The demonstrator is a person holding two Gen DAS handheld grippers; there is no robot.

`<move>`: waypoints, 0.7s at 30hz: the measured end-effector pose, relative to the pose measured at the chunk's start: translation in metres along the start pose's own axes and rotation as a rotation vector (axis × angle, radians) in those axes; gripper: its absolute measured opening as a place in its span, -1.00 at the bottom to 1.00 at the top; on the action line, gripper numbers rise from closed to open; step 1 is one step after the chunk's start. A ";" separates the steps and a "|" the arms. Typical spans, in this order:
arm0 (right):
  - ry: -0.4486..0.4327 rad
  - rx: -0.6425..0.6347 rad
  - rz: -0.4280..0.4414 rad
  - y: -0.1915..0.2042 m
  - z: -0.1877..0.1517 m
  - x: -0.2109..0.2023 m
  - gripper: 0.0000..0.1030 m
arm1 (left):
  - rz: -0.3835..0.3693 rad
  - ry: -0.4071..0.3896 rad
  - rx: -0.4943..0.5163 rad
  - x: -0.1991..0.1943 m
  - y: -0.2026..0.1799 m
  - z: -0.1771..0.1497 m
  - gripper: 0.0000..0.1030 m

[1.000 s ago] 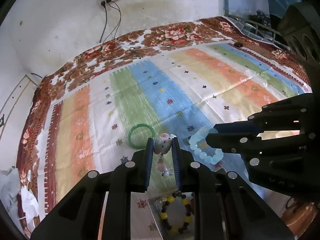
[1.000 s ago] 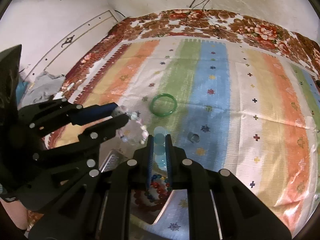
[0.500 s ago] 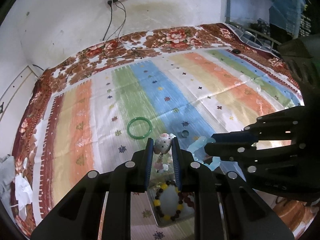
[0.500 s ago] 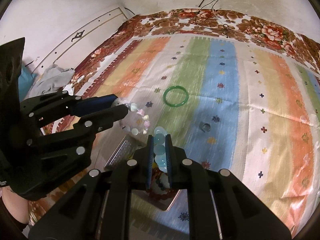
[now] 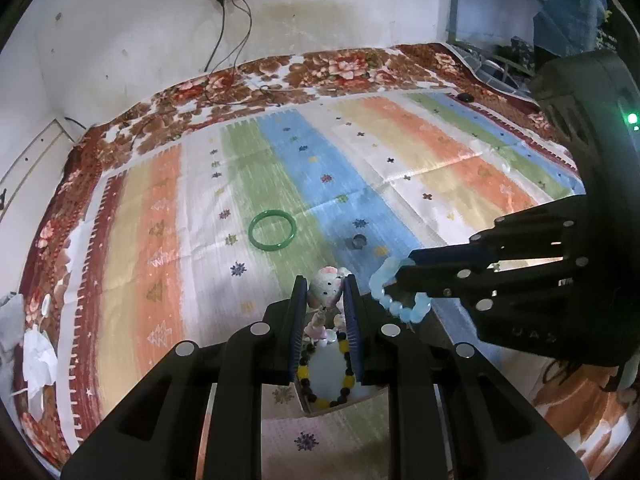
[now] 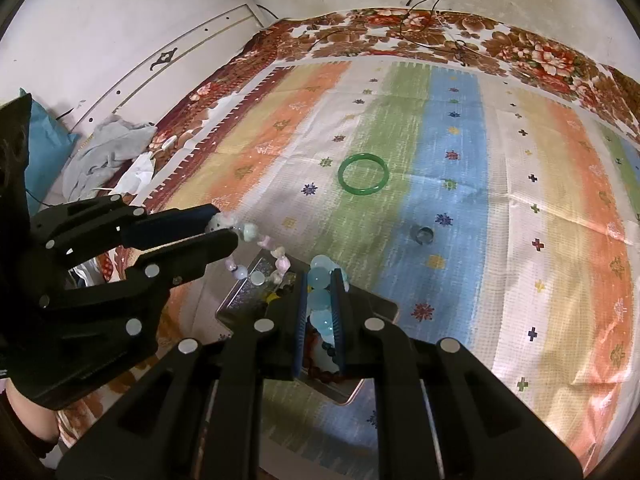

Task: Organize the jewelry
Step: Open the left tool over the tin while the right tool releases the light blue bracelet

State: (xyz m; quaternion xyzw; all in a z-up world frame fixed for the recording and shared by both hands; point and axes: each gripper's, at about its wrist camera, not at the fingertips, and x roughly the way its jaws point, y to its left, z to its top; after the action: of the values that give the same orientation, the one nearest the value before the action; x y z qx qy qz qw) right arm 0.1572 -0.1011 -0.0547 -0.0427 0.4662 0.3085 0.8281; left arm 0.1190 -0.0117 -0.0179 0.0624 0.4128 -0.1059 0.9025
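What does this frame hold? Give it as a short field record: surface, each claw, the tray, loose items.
surface: striped mat over a floral blanket
left claw: shut on a pale pink bead bracelet with a mouse-shaped charm
right claw: shut on a light blue bead bracelet
tray: below both claws, holds a dark and yellow bead bracelet
loose items: green bangle, small ring

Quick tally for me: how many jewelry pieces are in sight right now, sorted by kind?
Beaded bracelets: 4, namely the pale blue bracelet, the pink and white bracelet, the black and yellow bracelet and the dark red bracelet
Solid bangles: 1, the green bangle
Small rings: 1, the ring
Total: 6
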 end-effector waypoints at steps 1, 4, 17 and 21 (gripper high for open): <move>-0.003 0.000 -0.002 0.000 0.000 0.000 -0.75 | -0.003 0.004 -0.001 0.001 0.000 0.000 -0.65; -0.007 -0.004 0.001 0.001 -0.001 -0.002 -0.75 | -0.010 0.015 -0.001 0.002 0.001 -0.001 -0.65; 0.018 0.001 -0.010 -0.005 0.001 0.002 -0.35 | 0.005 0.039 -0.028 0.008 0.009 0.000 -0.32; 0.018 0.044 -0.028 -0.017 0.002 0.004 -0.33 | -0.003 0.047 -0.073 0.013 0.020 0.003 -0.23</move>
State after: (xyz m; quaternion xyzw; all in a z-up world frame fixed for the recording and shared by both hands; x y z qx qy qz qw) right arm 0.1694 -0.1119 -0.0599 -0.0337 0.4796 0.2862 0.8288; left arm 0.1339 0.0054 -0.0251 0.0314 0.4376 -0.0905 0.8941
